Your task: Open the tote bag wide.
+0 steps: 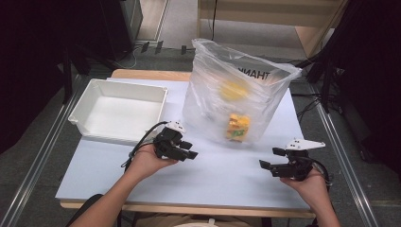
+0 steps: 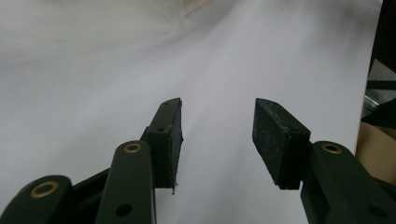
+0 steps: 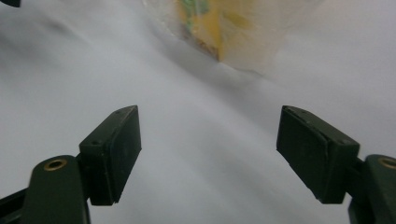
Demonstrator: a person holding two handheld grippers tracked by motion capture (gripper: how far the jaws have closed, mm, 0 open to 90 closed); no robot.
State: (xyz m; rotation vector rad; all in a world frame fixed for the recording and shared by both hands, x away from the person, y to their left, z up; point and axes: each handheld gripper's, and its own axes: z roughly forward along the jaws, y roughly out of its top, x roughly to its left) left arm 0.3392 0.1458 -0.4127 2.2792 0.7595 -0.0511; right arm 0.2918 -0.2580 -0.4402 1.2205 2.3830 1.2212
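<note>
A clear plastic bag [image 1: 239,90] stands open in the middle of the white table [image 1: 213,175], with a yellow round item [image 1: 235,90] and an orange and green packet [image 1: 238,126] inside. My left gripper [image 1: 190,149] hovers low in front of the bag's left side, open and empty, its jaws apart over bare table [image 2: 217,135]. Near the table's front right, my right gripper [image 1: 270,159] is open and empty too, wide jaws [image 3: 210,140] pointing left toward the bag's base. The packet [image 3: 212,23] shows blurred through the plastic ahead of it.
An empty white bin [image 1: 120,109] sits at the back left of the table. Metal rails run along both sides of the table. A dark stand [image 1: 331,61] and cables lie beyond the right edge.
</note>
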